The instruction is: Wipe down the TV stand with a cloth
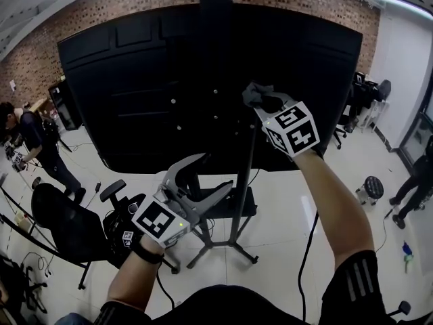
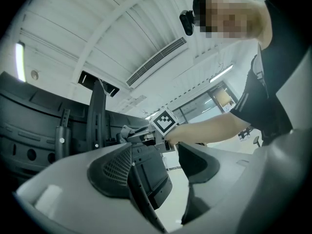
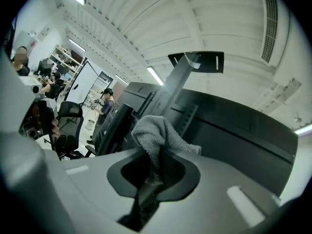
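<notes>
Head view: my right tool was up at approx mid-height of the tall black metal TV stand, jaws pinched on a crumpled grey knitted cloth. The cloth sat just beside the stand's upright, in front of the big black TV back panel. Couldn't tell if it was touching. My left tool hung lower, near the stand's foot, jaws spread w/ nothing in them. A black mesh office chair stood on the glossy white floor to my left, well apart from the work.

Left gripper view: the left tool was wide open, only air btw the jaws. Past them I saw the TV stand upright and my bare forearm reaching across.

Right gripper view: the right tool was clamped fully onto the cloth, w/ a loose bunch standing proud above the jaws. The TV stand upright rose right behind it and the TV back panel filled the rest.

My read: the wipe was about to start or barely started. To do it well I'd:
- lean the exposed bunch flat onto the upright so fabric, not hard jaw plastic, meets the metal;
- run long strokes along it, top to bottom;
- hold the pinch firm so the cloth doesn't drag out;
- keep the strokes off the TV panel;
- park the left tool clear, or use it to steady the stand if it rocks.
</notes>
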Available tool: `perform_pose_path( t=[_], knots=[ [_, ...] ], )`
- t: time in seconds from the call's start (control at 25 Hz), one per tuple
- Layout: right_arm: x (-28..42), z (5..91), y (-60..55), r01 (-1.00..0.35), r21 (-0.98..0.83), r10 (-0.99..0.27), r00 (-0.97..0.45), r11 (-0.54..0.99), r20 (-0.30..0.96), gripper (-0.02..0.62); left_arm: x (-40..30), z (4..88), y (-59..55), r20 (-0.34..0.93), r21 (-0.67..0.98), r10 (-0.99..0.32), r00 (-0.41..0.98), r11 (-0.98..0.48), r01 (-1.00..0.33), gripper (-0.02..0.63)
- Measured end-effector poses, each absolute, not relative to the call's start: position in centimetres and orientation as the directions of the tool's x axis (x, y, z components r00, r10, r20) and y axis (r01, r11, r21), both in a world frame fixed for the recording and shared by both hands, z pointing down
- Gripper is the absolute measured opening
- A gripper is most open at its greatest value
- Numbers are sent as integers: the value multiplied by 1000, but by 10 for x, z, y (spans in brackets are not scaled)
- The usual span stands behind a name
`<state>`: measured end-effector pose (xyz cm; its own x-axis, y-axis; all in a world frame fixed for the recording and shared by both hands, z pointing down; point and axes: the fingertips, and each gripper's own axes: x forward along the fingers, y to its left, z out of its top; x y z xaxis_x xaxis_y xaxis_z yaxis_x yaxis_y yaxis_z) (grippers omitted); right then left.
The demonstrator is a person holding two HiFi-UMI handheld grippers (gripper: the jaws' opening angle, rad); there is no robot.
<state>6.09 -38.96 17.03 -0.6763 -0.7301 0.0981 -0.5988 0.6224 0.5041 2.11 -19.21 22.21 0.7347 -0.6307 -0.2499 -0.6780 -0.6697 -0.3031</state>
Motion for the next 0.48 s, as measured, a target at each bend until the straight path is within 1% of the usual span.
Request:
perform_pose_path(
  t=[0.28, 0.36, 0.48],
  knots=[
    [61, 237, -395, -580, 479, -732, -643, 658, 226, 32, 13, 238, -191, -226, -282, -620, 751, -696, -660, 322],
    [63, 250, -395, -587, 463, -730, -642, 664, 234, 32, 14, 243, -192, -216, -270, -618, 756, -706, -655, 322],
    [64, 258, -393, -603, 446, -733, -646, 661, 213, 32, 16, 251, -196, -202, -258, -614, 763, -719, -646, 322]
  ],
)
